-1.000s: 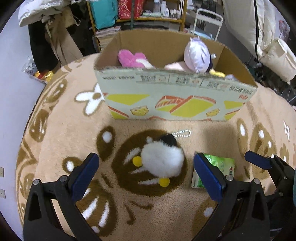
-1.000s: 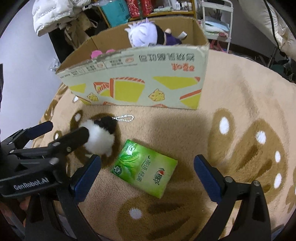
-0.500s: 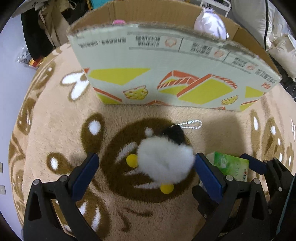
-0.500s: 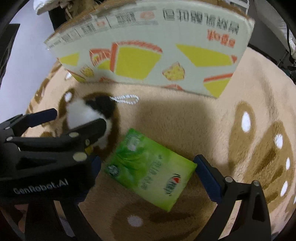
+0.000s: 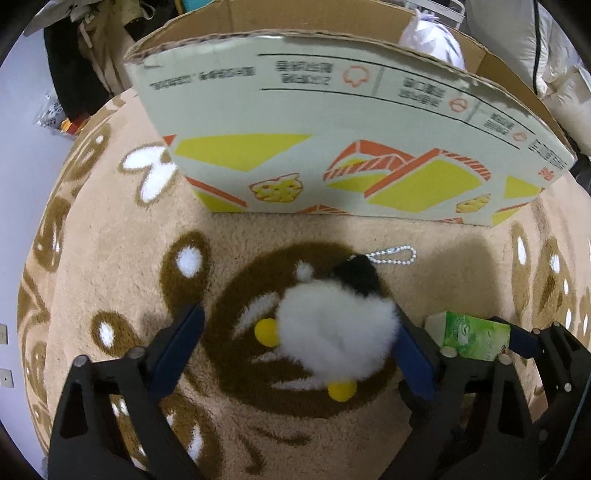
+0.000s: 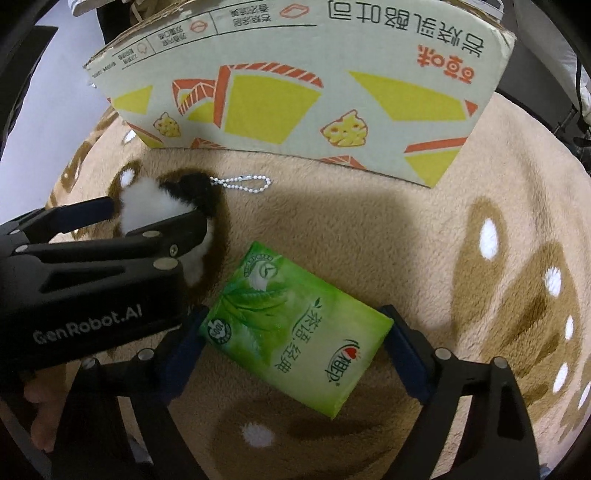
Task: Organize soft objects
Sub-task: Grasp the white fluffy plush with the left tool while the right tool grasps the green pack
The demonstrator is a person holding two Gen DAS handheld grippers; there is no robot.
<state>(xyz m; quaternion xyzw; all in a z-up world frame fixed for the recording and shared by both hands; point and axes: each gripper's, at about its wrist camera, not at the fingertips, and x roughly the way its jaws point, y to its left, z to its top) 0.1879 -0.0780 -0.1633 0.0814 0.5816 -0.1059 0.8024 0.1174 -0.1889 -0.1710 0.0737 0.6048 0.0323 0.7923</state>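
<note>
A: Left gripper (image 5: 295, 343)?
B: Pointing steeply down at the rug (image 5: 110, 266). Jaws have just been closing, white plush keychain (image 5: 338, 332) between them. Right pad is against the fur, left pad stands clear of it with a gap. Not clamped, so jaws apart.

A: Plush details?
B: White fluffy body, black top, two yellow pom feet, bead chain (image 5: 393, 255) lying toward the box. It sits on a dark brown patch of the rug pattern.

A: Right gripper (image 6: 295, 350)?
B: Also aimed down, jaws just been closing around the green tissue pack (image 6: 295, 332). The pack lies flat and diagonal on the rug. Left pad is at its near-left corner, right pad at its right corner. Can't tell if the pads press it; no visible squeeze, so I'd call it not gripping.

A: Layout?
B: Pack is just beside the plush, on its right. The two grippers sit side by side, nearly touching. Cardboard box (image 6: 295, 74) stands behind both items, printed side facing the cameras. In the left view a pale plush (image 5: 436, 35) peeks over its far rim.

A: Anything else?
B: Part of a hand (image 6: 40, 417) at the lower left of the right view, under the left gripper's body.
</note>
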